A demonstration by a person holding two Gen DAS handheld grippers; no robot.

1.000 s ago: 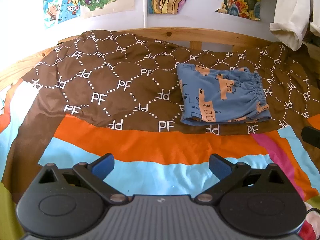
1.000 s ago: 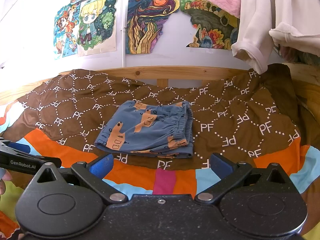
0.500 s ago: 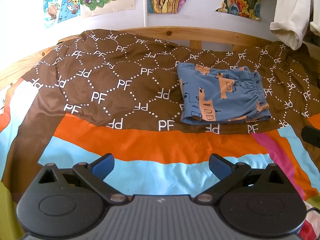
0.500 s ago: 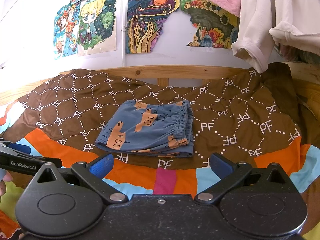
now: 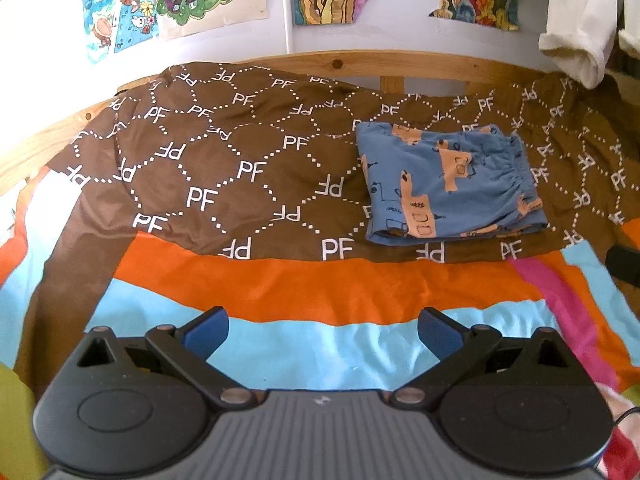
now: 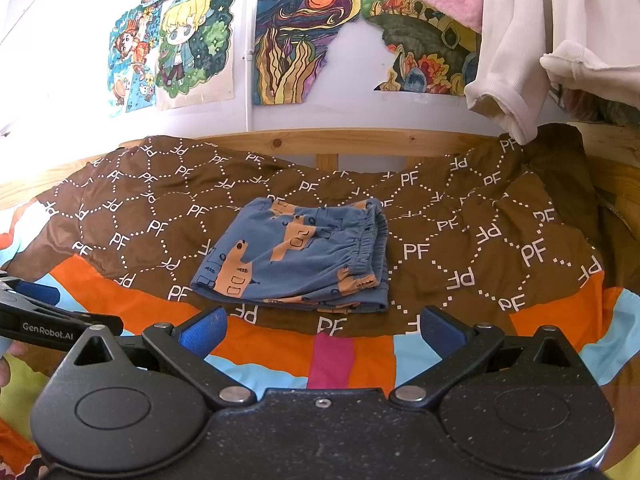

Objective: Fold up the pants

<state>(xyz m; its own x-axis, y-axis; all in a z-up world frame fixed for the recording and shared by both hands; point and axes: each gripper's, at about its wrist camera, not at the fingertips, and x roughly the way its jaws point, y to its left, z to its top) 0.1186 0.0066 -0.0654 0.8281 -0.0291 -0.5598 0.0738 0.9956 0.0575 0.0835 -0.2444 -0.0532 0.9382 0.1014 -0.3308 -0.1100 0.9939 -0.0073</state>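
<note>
Blue pants sit folded on the brown blanket, same spot as a second ago. Both my left tongs and right tongs hang open, empty, well short of them. Looks done.

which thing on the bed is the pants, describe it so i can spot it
On the wooden-framed bed, find the brown PF blanket. The pants lie folded on it, near its front edge: a small blue bundle with tan prints, the only blue garment there.

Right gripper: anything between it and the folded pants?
Nothing but bedding: brown PF blanket over the striped sheet, per the right wrist view. Pants lie untouched.
</note>
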